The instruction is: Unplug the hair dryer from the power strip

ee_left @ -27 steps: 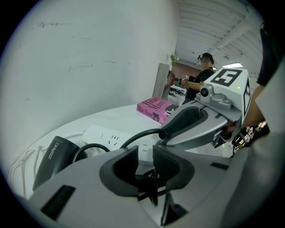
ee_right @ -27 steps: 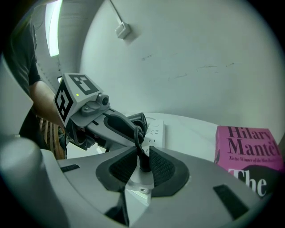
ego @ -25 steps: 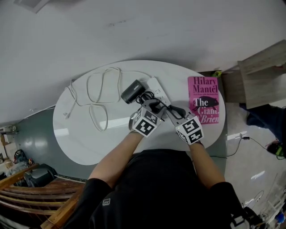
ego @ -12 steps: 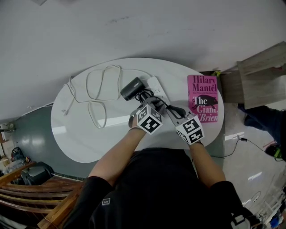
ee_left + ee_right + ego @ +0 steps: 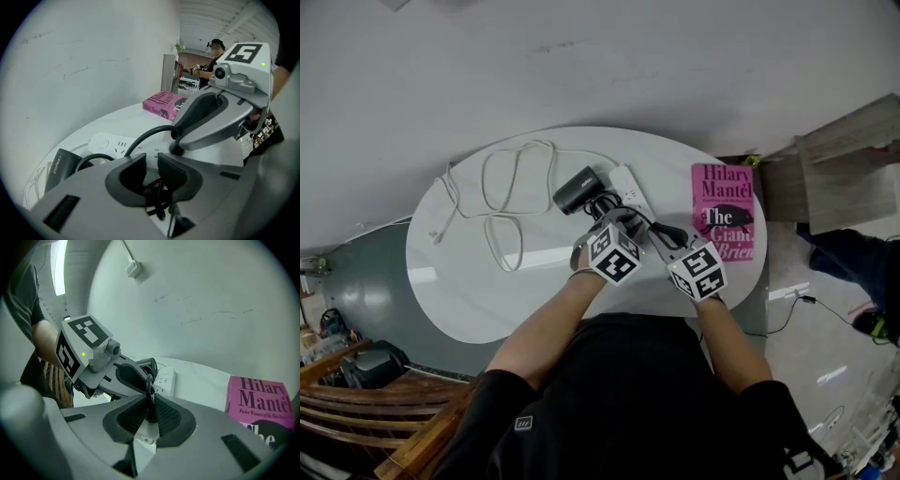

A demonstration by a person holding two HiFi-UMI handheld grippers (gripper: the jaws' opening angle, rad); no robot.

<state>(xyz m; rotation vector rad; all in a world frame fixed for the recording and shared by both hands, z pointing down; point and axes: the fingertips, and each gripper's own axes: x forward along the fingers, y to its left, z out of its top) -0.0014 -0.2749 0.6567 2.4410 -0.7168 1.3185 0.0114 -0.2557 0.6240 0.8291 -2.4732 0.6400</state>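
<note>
The right gripper [image 5: 149, 416] has its ribbed black pads pinched shut on the rubbery black cord [image 5: 156, 129] just at the plug, which is mostly hidden between them. The left gripper [image 5: 152, 161] has its smooth grey jaws drawn nearly together on a bunch of the same cord's loops. Just past them on the glossy white oval table [image 5: 487, 291] lies the long white plastic power strip [image 5: 110, 142] with the boxy black hair dryer [image 5: 61, 164] beside it. Farther off are a pink book [image 5: 161, 104] and a looped white cord [image 5: 502, 178] — its far end too small to make out.
</note>
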